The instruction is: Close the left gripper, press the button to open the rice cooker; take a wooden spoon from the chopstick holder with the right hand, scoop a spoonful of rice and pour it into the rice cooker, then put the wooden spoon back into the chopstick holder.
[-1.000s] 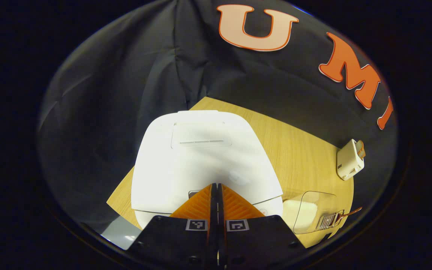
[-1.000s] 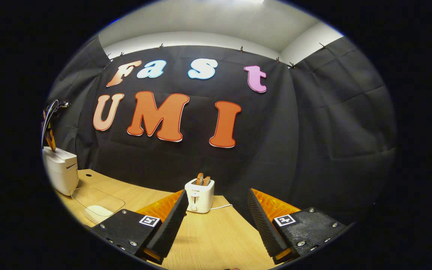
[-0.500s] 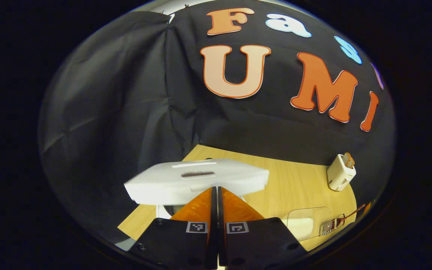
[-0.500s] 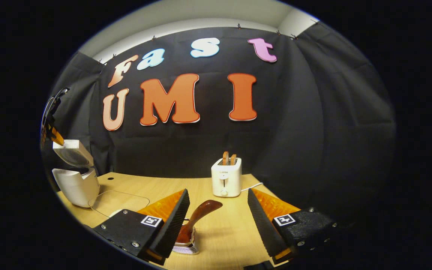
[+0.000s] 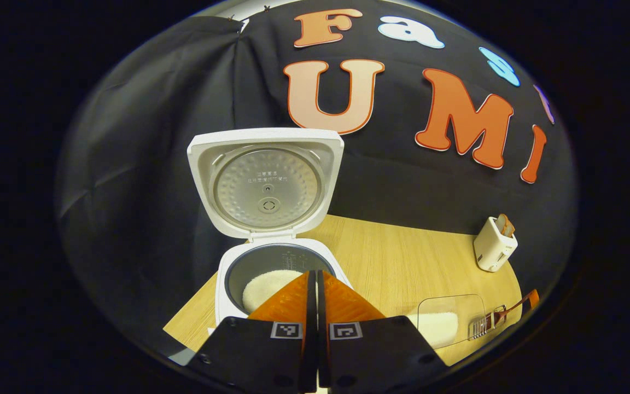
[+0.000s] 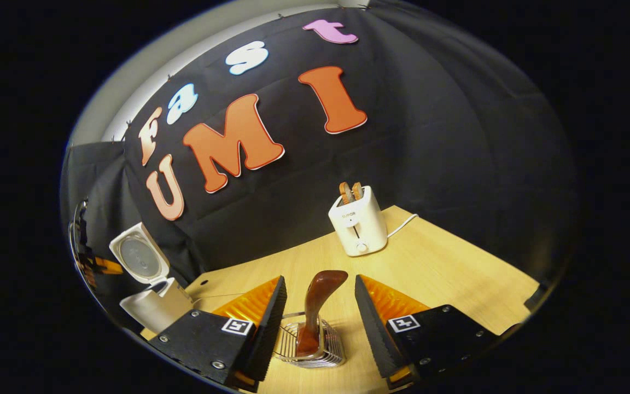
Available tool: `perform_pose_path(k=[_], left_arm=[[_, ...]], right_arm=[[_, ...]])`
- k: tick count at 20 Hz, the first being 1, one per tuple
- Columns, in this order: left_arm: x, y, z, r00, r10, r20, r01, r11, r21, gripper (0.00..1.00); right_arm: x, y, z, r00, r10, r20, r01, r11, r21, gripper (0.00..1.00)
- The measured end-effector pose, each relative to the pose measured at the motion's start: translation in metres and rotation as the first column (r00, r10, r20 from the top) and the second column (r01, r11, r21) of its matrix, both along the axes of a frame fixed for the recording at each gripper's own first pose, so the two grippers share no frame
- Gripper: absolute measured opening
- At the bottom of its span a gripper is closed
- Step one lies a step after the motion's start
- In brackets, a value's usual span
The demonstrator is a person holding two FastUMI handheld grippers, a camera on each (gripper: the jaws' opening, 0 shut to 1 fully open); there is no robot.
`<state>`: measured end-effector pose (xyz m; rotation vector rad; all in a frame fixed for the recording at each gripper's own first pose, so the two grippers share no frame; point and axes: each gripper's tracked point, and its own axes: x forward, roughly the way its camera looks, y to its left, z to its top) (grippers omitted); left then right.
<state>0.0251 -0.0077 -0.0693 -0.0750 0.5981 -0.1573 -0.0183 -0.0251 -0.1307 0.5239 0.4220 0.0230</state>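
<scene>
In the left gripper view the left claw [image 5: 316, 290] has its 2 fingers pressed flat together with nothing between them, poised just in front of the rice cooker [image 5: 276, 273], which stands on the wooden bench [image 5: 402, 257] with its lid [image 5: 266, 183] swung fully up and back, showing the metal inner plate. The inner pot [image 5: 263, 271] sits exposed and a mound of white rice [image 5: 266, 284] lies in its bottom. To the right on the bench is a clear container [image 5: 449, 323] with more white rice in it, and just beyond that the wire chopstick holder [image 5: 482, 325] with a brown handle slanting out of it. A white toaster [image 5: 494, 243] stands farther back near the bench's far edge. In the right gripper view the right claw [image 6: 320, 323] is spread wide, its 2 fingers on either side of the wooden spoon [image 6: 318, 306] without touching it. The spoon stands nearly upright in the chopstick holder [image 6: 309, 347], its curved handle top rising between the fingers. Behind it the toaster [image 6: 359, 221] holds 2 slices of bread, a white cord trailing off to its right. At the far left of this view the open rice cooker [image 6: 148, 290] appears with the other claw [image 6: 99, 265] close beside it
</scene>
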Motion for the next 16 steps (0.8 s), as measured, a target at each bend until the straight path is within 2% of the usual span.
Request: perform_pose_path(k=[5, 6, 7, 8, 9, 13, 16], left_arm=[[-0.006, 0.003, -0.01, 1.0, 0.009, -0.004, -0.009, 1.0, -0.008, 0.04], [-0.006, 0.003, -0.01, 1.0, 0.011, -0.002, -0.011, 1.0, -0.009, 0.05], [-0.007, 0.004, -0.011, 1.0, 0.011, -0.001, -0.011, 1.0, -0.008, 0.05], [-0.008, 0.005, -0.014, 1.0, 0.017, -0.001, -0.017, 1.0, -0.004, 0.04], [-0.008, 0.008, -0.017, 1.0, 0.021, -0.001, -0.021, 1.0, 0.004, 0.04], [-0.009, 0.012, -0.023, 0.999, 0.035, -0.013, -0.035, 0.999, 0.005, 0.04], [-0.009, 0.017, -0.025, 0.999, 0.047, 0.004, -0.047, 0.999, 0.019, 0.05]], right_arm=[[0.005, -0.004, -0.004, 0.999, -0.038, -0.007, 0.038, 0.998, 0.055, 0.64], [0.005, -0.004, -0.005, 0.999, -0.038, -0.005, 0.039, 0.997, 0.062, 0.48], [0.007, -0.002, -0.009, 0.999, -0.039, -0.009, 0.039, 0.998, 0.054, 0.44], [0.009, 0.001, -0.014, 0.999, -0.039, -0.022, 0.04, 0.998, 0.042, 0.36], [0.015, 0.002, -0.009, 0.999, -0.053, -0.007, 0.053, 0.997, 0.059, 0.41], [0.011, 0.016, -0.001, 0.999, -0.038, 0.033, 0.033, 0.989, 0.147, 0.32], [0.011, 0.029, 0.005, 0.998, -0.01, 0.067, 0.0, 0.989, 0.149, 0.22]])
